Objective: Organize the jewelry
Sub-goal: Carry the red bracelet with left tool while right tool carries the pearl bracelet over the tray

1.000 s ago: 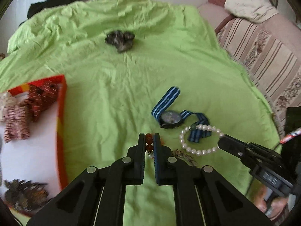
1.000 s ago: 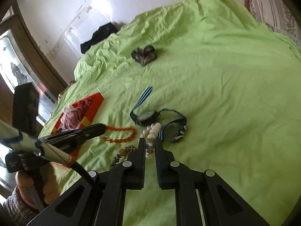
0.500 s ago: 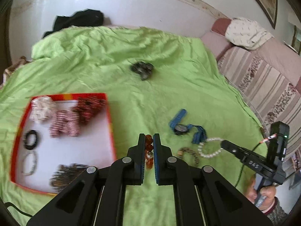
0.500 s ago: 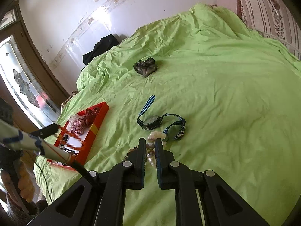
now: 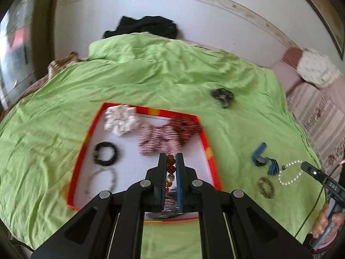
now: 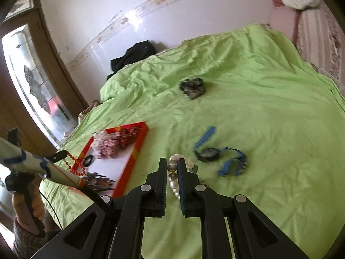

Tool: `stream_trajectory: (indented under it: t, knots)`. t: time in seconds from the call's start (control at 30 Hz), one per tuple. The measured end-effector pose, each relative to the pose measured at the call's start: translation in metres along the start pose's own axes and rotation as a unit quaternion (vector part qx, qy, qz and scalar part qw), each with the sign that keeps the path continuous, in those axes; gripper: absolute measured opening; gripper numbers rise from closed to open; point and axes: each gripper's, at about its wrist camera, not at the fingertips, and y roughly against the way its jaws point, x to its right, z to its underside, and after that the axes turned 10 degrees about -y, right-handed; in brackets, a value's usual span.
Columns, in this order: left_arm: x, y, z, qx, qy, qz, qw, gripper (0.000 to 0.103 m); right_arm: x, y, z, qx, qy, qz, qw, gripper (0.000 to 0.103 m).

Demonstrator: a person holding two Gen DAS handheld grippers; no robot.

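left tool (image 5: 171,168): I've carried the pinched orange bead bracelet (image 5: 170,165) over the red tray (image 5: 206,144)
right tool (image 6: 172,170): still clamps my pearl bracelet (image 6: 173,181)

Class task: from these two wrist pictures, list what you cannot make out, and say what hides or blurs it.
- Orange bead strand, left wrist view: its lower part is hidden behind the jaws.
- Pearl bracelet, right wrist view: mostly hidden between the jaws.
- Watch, right wrist view: face blurred, unreadable.
- Red tray, left wrist view: near edge covered by the gripper body.
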Motion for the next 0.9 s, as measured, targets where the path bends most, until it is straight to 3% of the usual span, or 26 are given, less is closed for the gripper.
stream_trajectory:
  t: [0.37, 0.63, 0.9]
  knots:
    - [-0.067, -0.028, 0.027, -0.019, 0.078, 0.023, 0.9965, 0.007, -0.108, -0.051, 0.004, -0.044, 0.085, -0.016, 0.995, 0.01]
    - [-0.084, -0.04, 0.04, -0.047, 0.078, 0.009, 0.9958, 0.007, -0.184, -0.117, 0.017, -0.094, 0.14, -0.022, 0.986, 0.011]
    - [-0.106, -0.05, 0.054, -0.088, 0.1, 0.004, 0.9911, 0.007, -0.232, -0.19, 0.034, -0.153, 0.139, -0.034, 0.978, 0.011]
